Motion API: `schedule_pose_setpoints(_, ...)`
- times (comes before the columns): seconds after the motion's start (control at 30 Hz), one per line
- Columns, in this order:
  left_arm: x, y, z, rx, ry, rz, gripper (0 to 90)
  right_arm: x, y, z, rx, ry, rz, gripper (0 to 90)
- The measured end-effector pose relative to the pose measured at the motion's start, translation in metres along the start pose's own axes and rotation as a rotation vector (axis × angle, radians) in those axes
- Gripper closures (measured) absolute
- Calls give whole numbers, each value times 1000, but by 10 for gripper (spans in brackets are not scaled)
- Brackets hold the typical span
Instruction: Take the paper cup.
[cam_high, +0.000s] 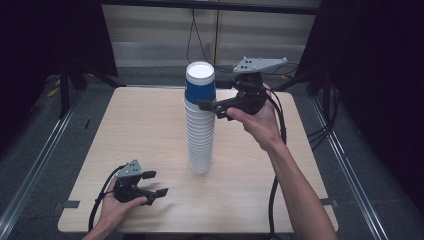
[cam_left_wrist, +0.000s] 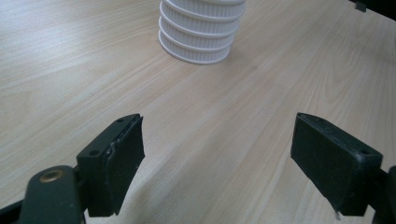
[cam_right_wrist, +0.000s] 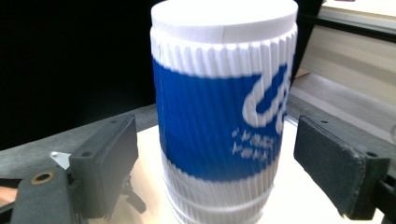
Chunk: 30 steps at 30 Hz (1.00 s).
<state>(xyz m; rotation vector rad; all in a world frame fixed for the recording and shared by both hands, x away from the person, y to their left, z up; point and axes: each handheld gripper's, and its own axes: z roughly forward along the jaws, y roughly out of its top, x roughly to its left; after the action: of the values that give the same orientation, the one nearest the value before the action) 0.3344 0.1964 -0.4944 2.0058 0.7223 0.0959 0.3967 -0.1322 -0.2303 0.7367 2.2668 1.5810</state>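
- A tall stack (cam_high: 200, 127) of upturned white ribbed cups stands upright near the middle of the table (cam_high: 150, 130), each cup nested over the one below.
- The top cup (cam_high: 200, 84) is also upside down, its flat white base uppermost; it has a blue band with white lettering. What is inside the cups cannot be seen.
- The right gripper (cam_high: 212, 109) is held level at the top of the stack, from the stack's right in the high view. Its jaws are spread wide, one on each side of the top cup; in the right gripper view (cam_right_wrist: 215, 154) a gap shows between each pad and the cup wall, so nothing is pinched.
- The left gripper (cam_high: 156, 183) rests low near the table's front left corner, well apart from the stack. Its jaws are spread (cam_left_wrist: 217, 154), with bare wood between them and the stack's foot farther ahead.
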Motion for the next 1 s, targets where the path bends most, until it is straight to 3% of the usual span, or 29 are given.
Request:
schedule_pose_setpoints(0.4,0,0,2,3,4,-3,183,-1,18,14,30,-21,-28,140)
schedule_pose_setpoints(0.8,0,0,1,1,-1,-3,183,-9,26,29,73,4,2,144)
schedule_pose_setpoints(1.0,0,0,1,5,-7,6,183,-7,28,29,66,20,-8,238)
